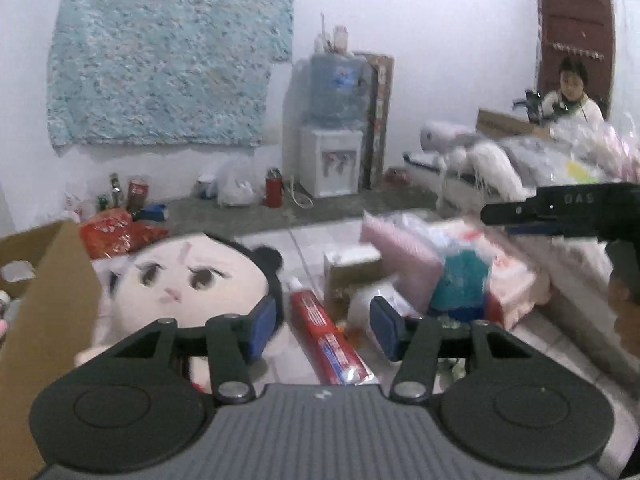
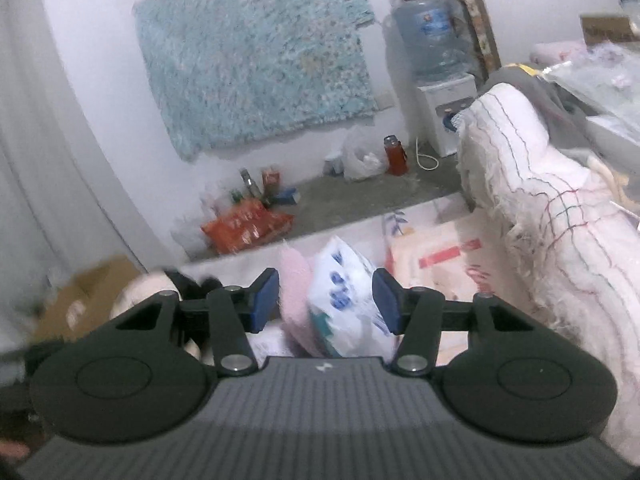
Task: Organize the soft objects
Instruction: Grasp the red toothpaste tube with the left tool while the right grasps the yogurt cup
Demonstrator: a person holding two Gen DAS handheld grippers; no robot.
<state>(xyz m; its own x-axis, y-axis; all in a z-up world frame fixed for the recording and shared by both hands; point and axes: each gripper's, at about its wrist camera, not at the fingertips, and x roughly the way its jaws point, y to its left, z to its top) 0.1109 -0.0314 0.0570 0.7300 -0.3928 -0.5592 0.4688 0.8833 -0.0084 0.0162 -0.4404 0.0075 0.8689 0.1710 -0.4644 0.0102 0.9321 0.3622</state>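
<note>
Left gripper [image 1: 324,322]: fingers [image 1: 262,326] seen parted to a middling gap, nothing clasped between them; a red toothpaste tube [image 1: 330,340] is seen on the floor through the gap, untouched.
Right gripper [image 2: 326,300]: fingers [image 2: 266,300] likewise set apart at a middling width, nothing pinched; a white plastic pack with blue print [image 2: 348,304] and a pink fluffy piece [image 2: 294,280] are framed in the gap, contact not to be determined.
Plush doll [image 1: 188,280]: a large pale face with black hair, laid on the floor just beside the open flap of a cardboard box [image 1: 44,280] at the left; its head is seen behind the left finger.
Soft packs [image 1: 460,272]: a heap of pink, teal and white wrapped items is piled on the floor to the right of the tube, beside a small carton [image 1: 352,268].
Floor [image 1: 304,248]: pale tiles under the things, grey concrete beyond.
Bedding [image 2: 540,200]: a white quilt with coloured stitching is draped at the right edge of the floor.
Background: a water dispenser [image 1: 332,160] is stood against the wall; a seated person [image 1: 572,96] is seen at far right.
Image quality: both views are blurred.
</note>
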